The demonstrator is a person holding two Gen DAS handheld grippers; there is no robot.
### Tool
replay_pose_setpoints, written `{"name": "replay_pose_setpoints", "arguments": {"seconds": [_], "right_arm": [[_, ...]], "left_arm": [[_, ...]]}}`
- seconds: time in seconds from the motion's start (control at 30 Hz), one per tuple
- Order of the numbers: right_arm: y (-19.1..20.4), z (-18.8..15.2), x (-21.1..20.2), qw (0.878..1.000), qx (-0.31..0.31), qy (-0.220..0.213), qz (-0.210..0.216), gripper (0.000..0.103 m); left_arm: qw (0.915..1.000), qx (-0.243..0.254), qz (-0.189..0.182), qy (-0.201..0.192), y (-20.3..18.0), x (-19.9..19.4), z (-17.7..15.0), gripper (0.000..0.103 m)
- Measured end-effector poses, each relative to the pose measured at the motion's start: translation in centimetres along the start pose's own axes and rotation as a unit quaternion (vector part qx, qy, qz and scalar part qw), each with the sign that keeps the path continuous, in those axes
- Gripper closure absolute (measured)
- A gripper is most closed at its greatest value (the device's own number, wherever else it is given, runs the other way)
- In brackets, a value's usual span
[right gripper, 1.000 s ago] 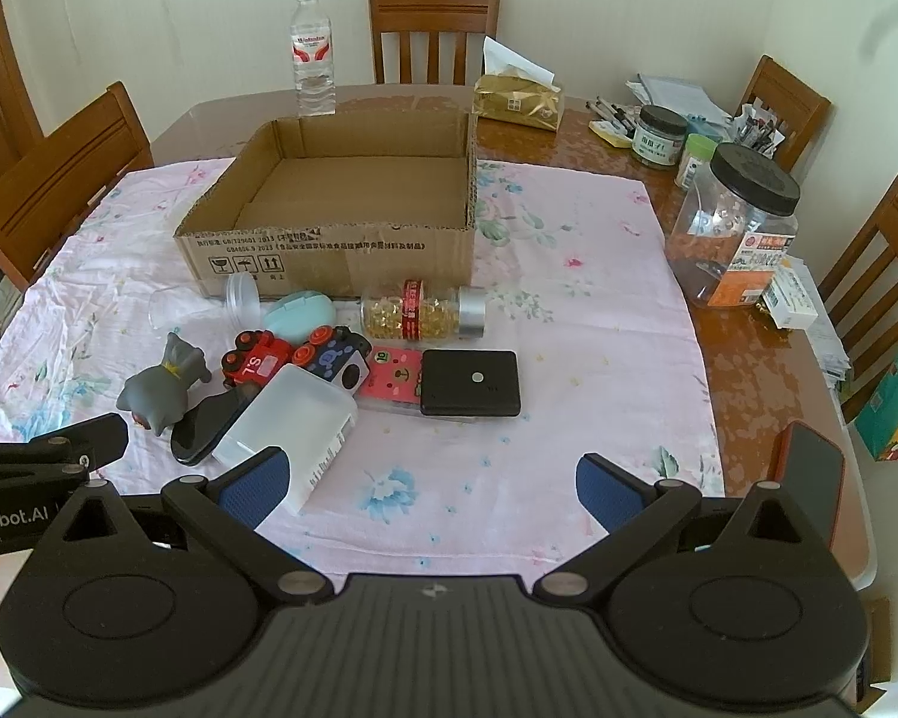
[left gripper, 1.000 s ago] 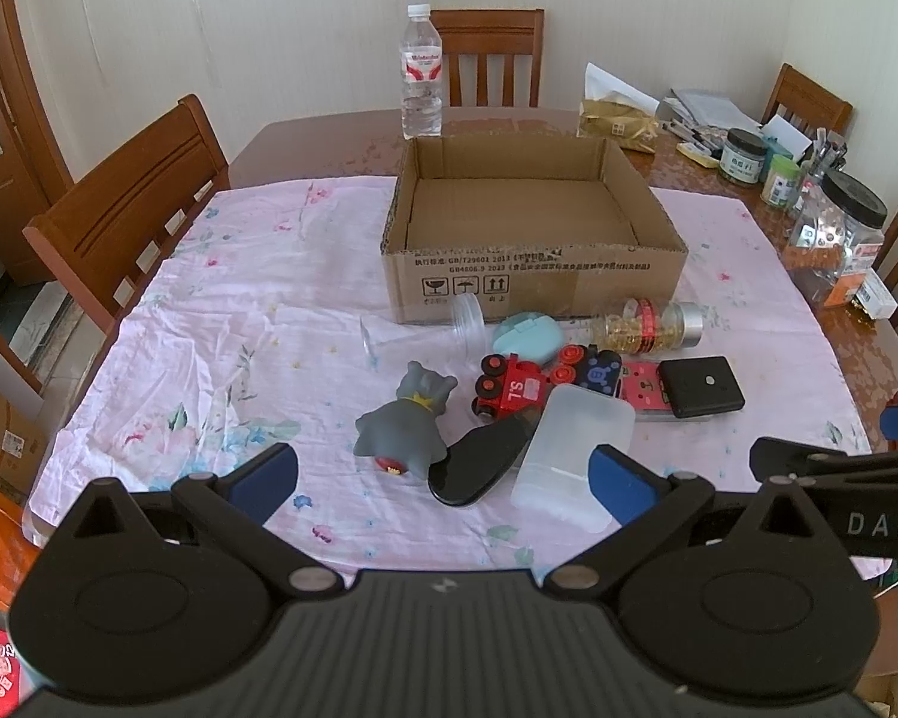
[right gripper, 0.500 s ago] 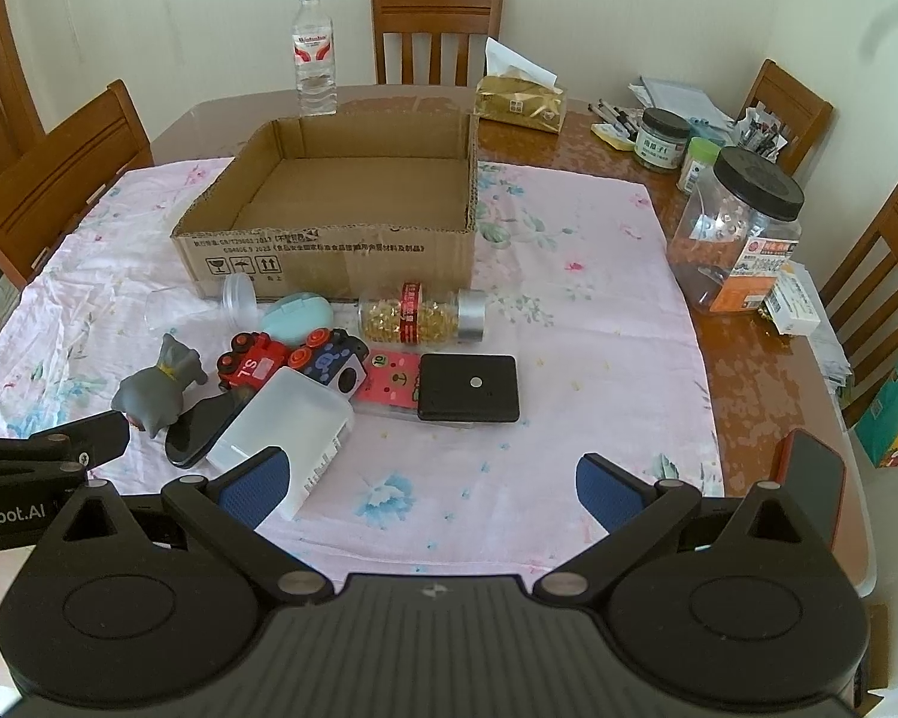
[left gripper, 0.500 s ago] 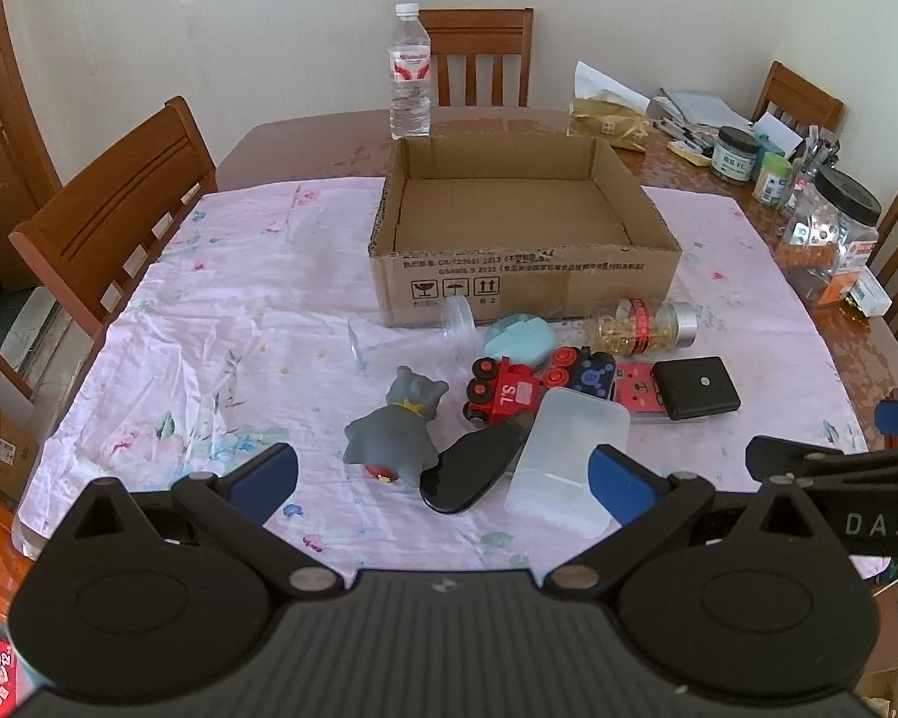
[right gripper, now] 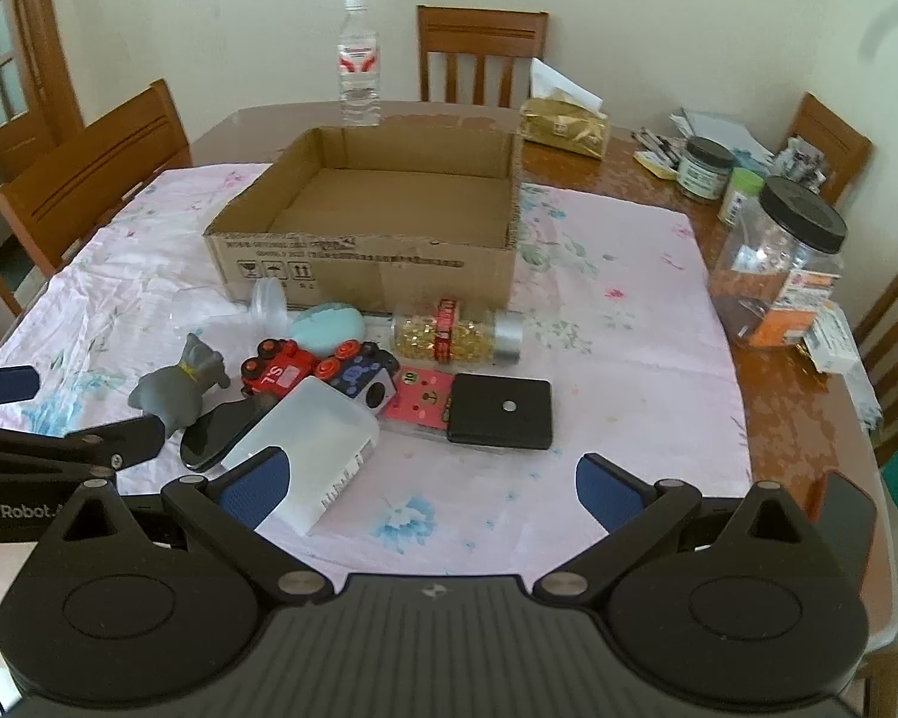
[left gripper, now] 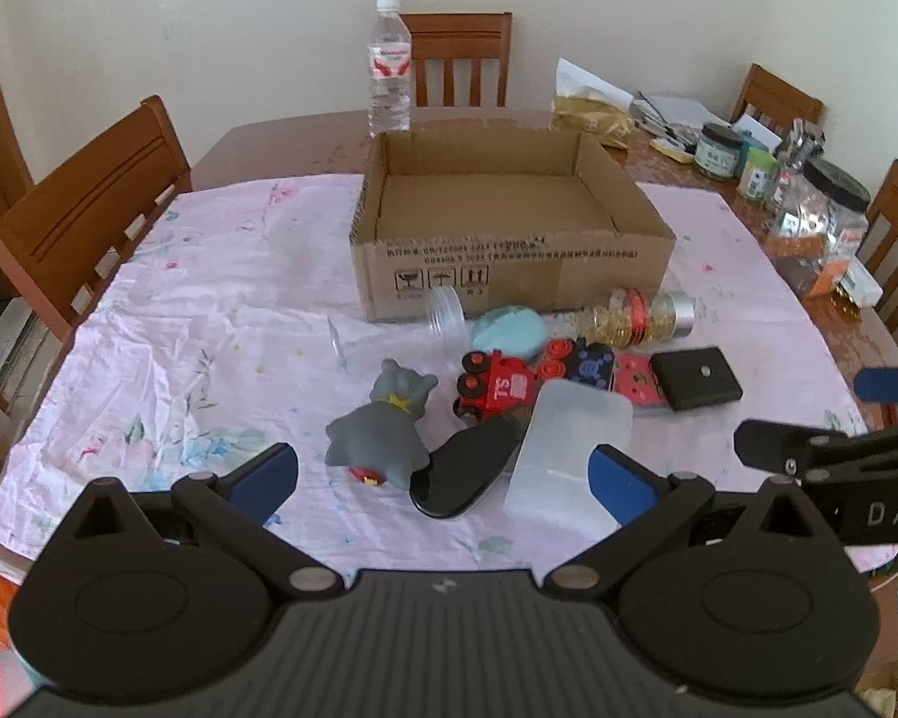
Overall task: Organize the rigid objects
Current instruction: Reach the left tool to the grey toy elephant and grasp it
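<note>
At the bottom of each frame, the left tongs (left gripper: 443,475) and right tongs (right gripper: 428,481) are held released. Mid-frame, toys (left gripper: 497,383) are clustered on the desk (left gripper: 221,275); beyond them the cardboard box (left gripper: 509,275) is seen.

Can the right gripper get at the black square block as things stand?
Probably yes. The right gripper is open and empty, and the black square block lies just ahead on bare cloth. Only the pink card touches its left edge; nothing lies on top.
</note>
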State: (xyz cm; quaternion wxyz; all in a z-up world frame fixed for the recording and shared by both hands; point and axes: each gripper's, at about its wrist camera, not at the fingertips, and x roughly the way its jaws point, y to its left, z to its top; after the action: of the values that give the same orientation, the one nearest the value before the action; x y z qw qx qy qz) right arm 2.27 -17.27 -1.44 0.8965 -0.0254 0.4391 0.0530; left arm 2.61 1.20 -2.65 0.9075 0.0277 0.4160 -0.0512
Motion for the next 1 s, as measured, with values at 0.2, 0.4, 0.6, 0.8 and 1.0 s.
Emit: {"name": "replay_pose_setpoints", "arguments": {"seconds": [0.2, 0.4, 0.6, 0.8, 1.0], "right_arm": [[0.2, -0.8, 1.5, 1.0, -0.009, 0.011, 0.014, 0.0], [0.5, -1.4, 2.8, 0.999, -0.012, 0.031, 0.024, 0.0], [0.7, -1.3, 3.9, 0.998, -0.01, 0.044, 0.033, 0.0], [0.9, -0.6, 4.7, 0.998, -0.018, 0.048, 0.045, 0.0], [1.4, 0.1, 5.7, 0.996, -0.032, 0.051, 0.071, 0.0]], "left_arm": [[0.9998, -0.01, 0.016, 0.008, 1.1, 2.0, -1.3, 0.0], [0.9985, -0.034, 0.041, 0.015, 2.9, 4.4, -1.3, 0.0], [0.9959, -0.067, 0.056, 0.026, 4.5, 8.0, -0.6, 0.001], [0.9953, -0.07, 0.055, 0.038, 4.7, 10.5, -0.2, 0.0], [0.9958, -0.059, 0.048, 0.05, 5.4, 10.5, -0.8, 0.0]]}}
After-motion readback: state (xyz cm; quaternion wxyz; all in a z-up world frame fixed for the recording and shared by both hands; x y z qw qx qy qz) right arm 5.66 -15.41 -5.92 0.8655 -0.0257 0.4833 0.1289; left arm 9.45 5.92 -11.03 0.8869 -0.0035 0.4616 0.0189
